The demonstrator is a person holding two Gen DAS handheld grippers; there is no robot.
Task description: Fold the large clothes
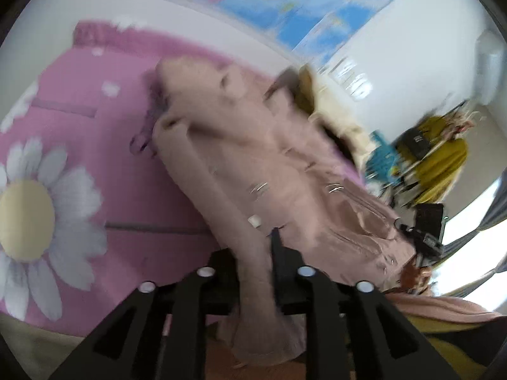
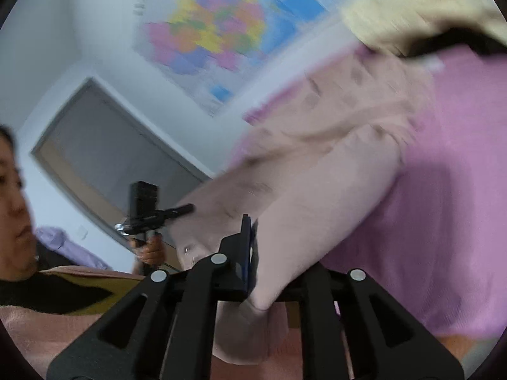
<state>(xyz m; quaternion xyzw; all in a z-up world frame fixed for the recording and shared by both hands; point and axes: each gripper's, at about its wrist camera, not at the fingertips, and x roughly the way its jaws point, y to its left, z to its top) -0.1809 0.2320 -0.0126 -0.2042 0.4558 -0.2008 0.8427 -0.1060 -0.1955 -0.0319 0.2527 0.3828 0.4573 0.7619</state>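
Note:
A large pale pink garment (image 1: pixel 259 171) is lifted over a pink bed sheet (image 1: pixel 104 164) printed with white daisies. My left gripper (image 1: pixel 256 259) is shut on one part of its fabric, which hangs down between the fingers. My right gripper (image 2: pixel 263 247) is shut on another part of the garment (image 2: pixel 320 171), which stretches away toward the bed (image 2: pixel 443 209). The left gripper also shows in the right wrist view (image 2: pixel 158 215), held in the person's hand. Both views are motion-blurred.
A cream and black pile of clothes (image 1: pixel 332 110) lies at the far side of the bed, also in the right wrist view (image 2: pixel 421 12). A colourful map (image 2: pixel 228 25) hangs on the white wall. A yellow garment (image 1: pixel 440 155) hangs on a rack. The person (image 2: pixel 12 209) is at left.

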